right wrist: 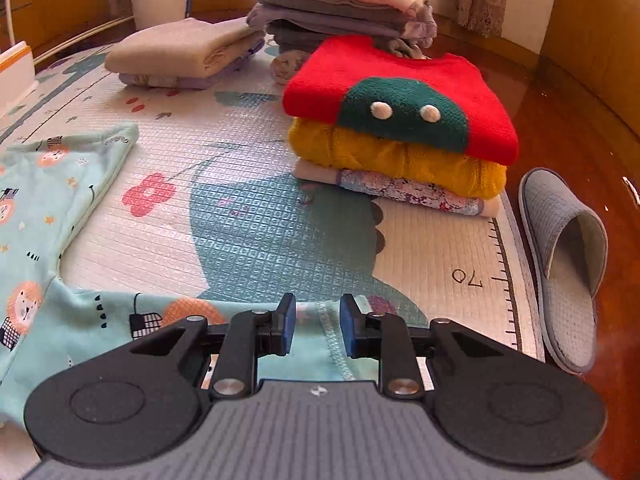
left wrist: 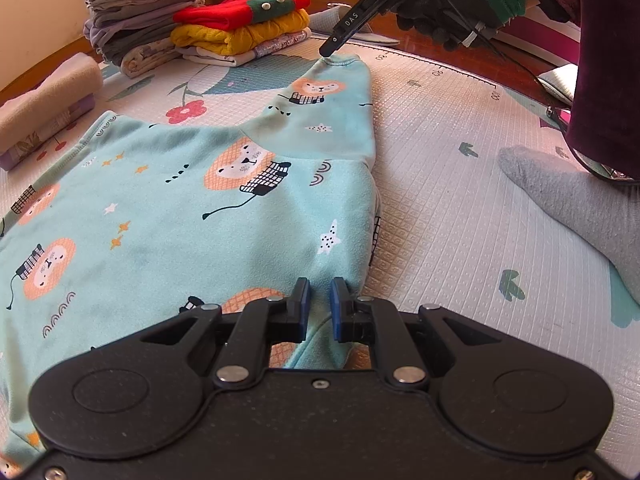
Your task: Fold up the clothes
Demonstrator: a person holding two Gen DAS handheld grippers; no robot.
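The left tool [left wrist: 319, 296] sits with its blue pads slightly apart, straddling a ridge of the mint-green lion-print fleece garment [left wrist: 192, 208] lying flat on the patterned foam play mat [left wrist: 440, 208]; grip is not confirmed. The right tool [right wrist: 318, 316] is part open over the far sleeve cuff. Close both fully on the fabric edge before lifting, then fold together, keeping clear of the stack of folded sweaters with the red one on top [right wrist: 400, 120].

A patterned play mat [right wrist: 248, 216] carries the teal lion garment [left wrist: 168, 208] and 3 folded stacks [right wrist: 400, 128].
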